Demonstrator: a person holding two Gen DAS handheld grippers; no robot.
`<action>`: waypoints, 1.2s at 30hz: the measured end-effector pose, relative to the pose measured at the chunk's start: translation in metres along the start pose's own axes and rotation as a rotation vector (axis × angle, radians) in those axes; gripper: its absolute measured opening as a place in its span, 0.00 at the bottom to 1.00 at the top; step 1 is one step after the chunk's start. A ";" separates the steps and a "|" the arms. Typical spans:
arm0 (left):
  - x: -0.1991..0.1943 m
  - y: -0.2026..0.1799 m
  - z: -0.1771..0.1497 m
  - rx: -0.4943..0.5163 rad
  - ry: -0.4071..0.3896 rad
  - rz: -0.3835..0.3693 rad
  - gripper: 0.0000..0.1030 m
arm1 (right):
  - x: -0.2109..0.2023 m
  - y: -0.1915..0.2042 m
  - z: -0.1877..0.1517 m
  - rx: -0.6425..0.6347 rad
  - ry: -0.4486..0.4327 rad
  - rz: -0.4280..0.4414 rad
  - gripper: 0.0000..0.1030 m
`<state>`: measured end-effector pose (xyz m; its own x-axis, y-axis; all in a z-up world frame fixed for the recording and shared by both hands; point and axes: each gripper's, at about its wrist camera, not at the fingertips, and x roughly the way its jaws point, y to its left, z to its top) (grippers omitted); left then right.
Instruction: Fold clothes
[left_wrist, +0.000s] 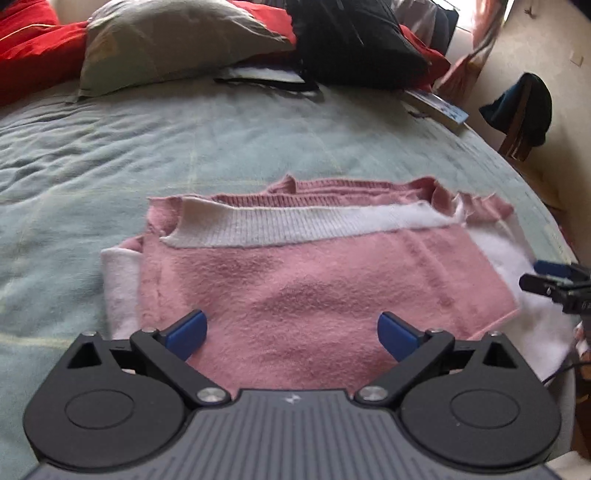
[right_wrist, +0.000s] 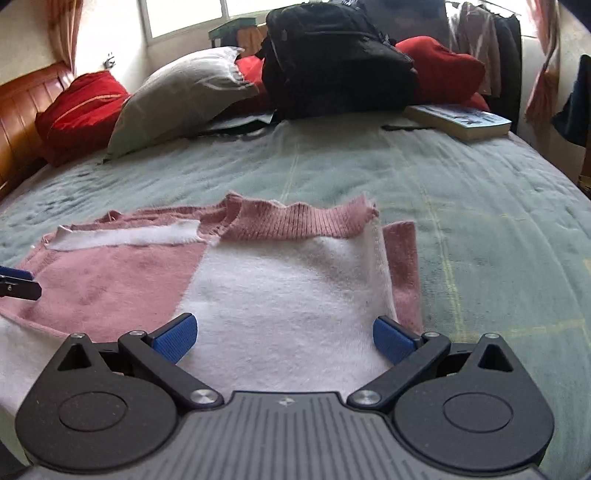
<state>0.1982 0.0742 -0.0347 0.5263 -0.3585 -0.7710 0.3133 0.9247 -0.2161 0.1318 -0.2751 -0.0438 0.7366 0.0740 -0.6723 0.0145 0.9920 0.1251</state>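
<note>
The left gripper (left_wrist: 291, 330) is held with its blue fingers spread wide, nothing between them, over the pink half of a pink and white sweater (left_wrist: 295, 280). The right gripper (right_wrist: 285, 334) is likewise spread wide and empty, over the white half of the same sweater (right_wrist: 288, 295). The sweater is laid flat, partly folded, on a pale green bedspread (right_wrist: 480, 192). Farther back, a grey pillow (right_wrist: 177, 99), a black backpack (right_wrist: 332, 55), red cushions (right_wrist: 81, 107) and a book (right_wrist: 461, 120) are seen at the head of the bed.
</note>
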 end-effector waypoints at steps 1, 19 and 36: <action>-0.009 -0.002 -0.001 0.010 -0.015 -0.005 0.96 | -0.007 0.003 0.000 -0.002 -0.012 0.000 1.00; -0.045 -0.024 -0.039 0.053 -0.019 -0.122 0.97 | -0.032 0.051 -0.015 -0.033 0.009 0.056 1.00; -0.050 0.052 -0.025 -0.204 -0.024 -0.170 0.97 | -0.043 0.063 -0.016 0.073 -0.016 0.252 1.00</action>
<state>0.1689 0.1438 -0.0223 0.4993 -0.5113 -0.6995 0.2342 0.8569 -0.4592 0.0901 -0.2144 -0.0191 0.7335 0.3154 -0.6021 -0.1224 0.9326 0.3394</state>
